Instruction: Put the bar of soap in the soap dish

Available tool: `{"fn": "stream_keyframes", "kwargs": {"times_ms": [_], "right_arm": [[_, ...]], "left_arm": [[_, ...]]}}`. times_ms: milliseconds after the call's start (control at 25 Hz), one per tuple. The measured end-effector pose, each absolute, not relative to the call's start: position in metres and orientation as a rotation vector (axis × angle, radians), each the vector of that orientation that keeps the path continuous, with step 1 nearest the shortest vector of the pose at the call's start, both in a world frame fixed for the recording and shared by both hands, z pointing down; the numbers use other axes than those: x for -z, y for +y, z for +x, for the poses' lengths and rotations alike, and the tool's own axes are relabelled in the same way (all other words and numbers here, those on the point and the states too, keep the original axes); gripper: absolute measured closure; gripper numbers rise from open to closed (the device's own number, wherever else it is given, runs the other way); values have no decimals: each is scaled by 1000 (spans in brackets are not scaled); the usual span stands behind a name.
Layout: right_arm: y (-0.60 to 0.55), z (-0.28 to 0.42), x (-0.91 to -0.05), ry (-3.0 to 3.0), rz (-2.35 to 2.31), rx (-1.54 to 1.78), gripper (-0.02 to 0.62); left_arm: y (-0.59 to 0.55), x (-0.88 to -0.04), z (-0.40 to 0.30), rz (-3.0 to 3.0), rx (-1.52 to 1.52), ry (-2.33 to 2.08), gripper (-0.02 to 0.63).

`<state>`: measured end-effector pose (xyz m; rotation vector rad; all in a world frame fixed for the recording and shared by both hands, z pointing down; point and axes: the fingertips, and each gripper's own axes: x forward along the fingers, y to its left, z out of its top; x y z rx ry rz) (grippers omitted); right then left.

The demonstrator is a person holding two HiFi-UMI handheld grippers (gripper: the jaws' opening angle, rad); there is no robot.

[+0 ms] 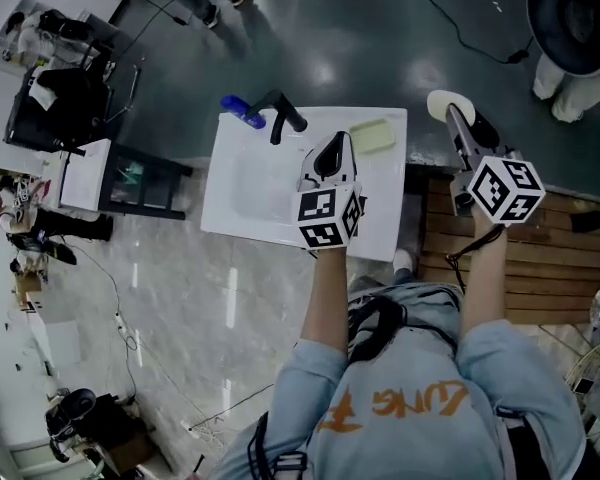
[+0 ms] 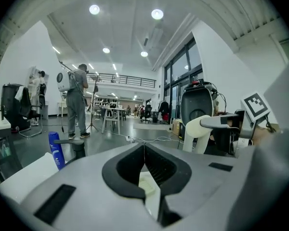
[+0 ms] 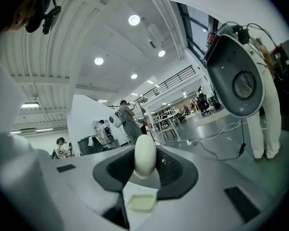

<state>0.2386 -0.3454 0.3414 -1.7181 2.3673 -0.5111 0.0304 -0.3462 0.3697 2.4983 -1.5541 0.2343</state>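
A white oval bar of soap (image 1: pixel 444 100) (image 3: pixel 145 156) stands on end between the jaws of my right gripper (image 1: pixel 452 111) (image 3: pixel 145 163), which is shut on it to the right of the white sink top (image 1: pixel 240 203). The pale green soap dish (image 1: pixel 372 135) (image 3: pixel 142 202) lies at the sink top's far right corner, lower than the soap and to its left in the head view. My left gripper (image 1: pixel 332 151) (image 2: pixel 144 149) hovers over the sink top just left of the dish (image 2: pixel 147 184). Its jaws meet with nothing between them.
A black faucet (image 1: pixel 282 114) and a blue bottle (image 1: pixel 242 111) stand at the sink top's far edge. A slatted wooden platform (image 1: pixel 545 263) lies under my right arm. A large grey fan (image 3: pixel 236 81) stands far right. A person (image 2: pixel 76 100) stands across the room.
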Motion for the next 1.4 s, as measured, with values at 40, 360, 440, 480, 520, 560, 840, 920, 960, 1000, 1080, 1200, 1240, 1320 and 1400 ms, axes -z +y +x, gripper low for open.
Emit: {"fn": "stream_keyframes", "kwargs": {"times_ms": [40, 360, 440, 480, 520, 560, 840, 920, 960, 1000, 1080, 1200, 1240, 1320, 1400], "right_arm": [[-348, 237, -348, 2378, -1712, 529, 457], [-389, 188, -406, 2493, -1672, 687, 457], [-395, 175, -423, 2530, -1671, 731, 457], [-399, 169, -431, 2546, -1672, 748, 457], [-403, 164, -438, 2559, -1674, 764, 457], [-406, 160, -445, 2569, -1678, 783, 457], [-414, 132, -489, 2653, -1691, 915, 457], [-418, 124, -501, 2675, -1693, 950, 457], [-420, 120, -507, 2687, -1694, 966, 457], [-421, 116, -513, 2700, -1695, 984, 457], [-423, 108, -524, 2723, -1696, 1020, 457], [-427, 96, -539, 2749, -1698, 1073, 457], [-429, 92, -543, 2756, -1697, 1089, 457], [-432, 84, -550, 2772, -1692, 1119, 457], [-435, 79, -556, 2784, -1690, 1148, 457]], "left_arm": [[-348, -376, 30, 2486, -244, -1553, 583], [-368, -430, -2, 2355, -310, -1549, 583], [-372, -445, -14, 2312, -320, -1551, 583], [-376, -452, -18, 2297, -322, -1551, 583], [-379, -458, -21, 2285, -325, -1549, 583], [-382, -465, -23, 2276, -331, -1542, 583], [-389, -496, -29, 2232, -342, -1494, 583], [-393, -502, -32, 2223, -340, -1490, 583], [-395, -505, -34, 2217, -340, -1489, 583], [-396, -508, -37, 2210, -339, -1488, 583], [-397, -515, -44, 2191, -342, -1491, 583], [-401, -523, -60, 2156, -356, -1511, 583], [-403, -524, -65, 2143, -359, -1523, 583], [-407, -526, -75, 2126, -361, -1540, 583], [-409, -527, -77, 2123, -369, -1541, 583]]}}
